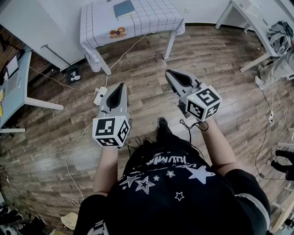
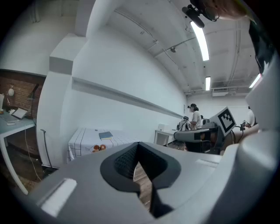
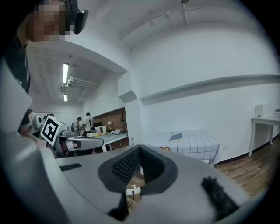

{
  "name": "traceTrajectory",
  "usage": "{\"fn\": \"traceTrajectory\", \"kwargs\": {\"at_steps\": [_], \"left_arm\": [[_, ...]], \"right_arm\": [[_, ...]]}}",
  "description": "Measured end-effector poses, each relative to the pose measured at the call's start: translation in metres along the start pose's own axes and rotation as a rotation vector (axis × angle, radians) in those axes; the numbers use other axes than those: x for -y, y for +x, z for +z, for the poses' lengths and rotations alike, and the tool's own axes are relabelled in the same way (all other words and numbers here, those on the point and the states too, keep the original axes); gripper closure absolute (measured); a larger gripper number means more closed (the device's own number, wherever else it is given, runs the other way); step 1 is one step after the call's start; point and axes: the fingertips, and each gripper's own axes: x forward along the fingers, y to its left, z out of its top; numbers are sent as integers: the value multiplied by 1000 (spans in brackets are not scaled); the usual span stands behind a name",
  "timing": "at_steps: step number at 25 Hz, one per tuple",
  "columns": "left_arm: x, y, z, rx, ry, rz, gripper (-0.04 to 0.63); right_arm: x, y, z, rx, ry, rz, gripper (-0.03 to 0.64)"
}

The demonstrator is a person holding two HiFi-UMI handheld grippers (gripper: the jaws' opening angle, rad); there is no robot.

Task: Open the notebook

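**Notebook [image 1: 124,8] sits across the room**

Left gripper [image 1: 120,87] and right gripper [image 1: 170,73], jaws pressed together and empty, hover over the wooden floor [image 1: 220,64]. The blue notebook, seemingly closed, lies on the checked-cloth table [image 1: 154,17] well ahead of them.

Held out side by side, the left claw [image 1: 121,86] and right claw [image 1: 168,72] are both closed, empty.

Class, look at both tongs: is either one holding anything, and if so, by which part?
Nothing is held. The left tongs and the right tongs are both shut and empty; the notebook lies untouched on the table, well away from them.
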Motion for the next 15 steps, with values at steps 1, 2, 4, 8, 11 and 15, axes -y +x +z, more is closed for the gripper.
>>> {"fn": "traceTrajectory", "kwargs": {"at_steps": [1,2,4,8,11,15], "left_arm": [[-1,-3,-2,-2,-2,2,586],[-2,-6,-4,-4,-3,4,586],[-4,-12,-7,-4,-2,12,586],[-8,-22,-8,1,-7,24,586],[-11,-29,-6,9,-7,29,586],[-19,-37,-8,14,-23,42,586]], "right_arm": [[-4,0,-1,1,2,1,601],[-8,0,-3,2,4,2,601],[-15,0,-5,3,5,3,601],[-23,-3,-8,2,5,-3,601],[-27,-3,-6,10,6,-7,601],[-32,0,-2,26,23,-15,601]]}}
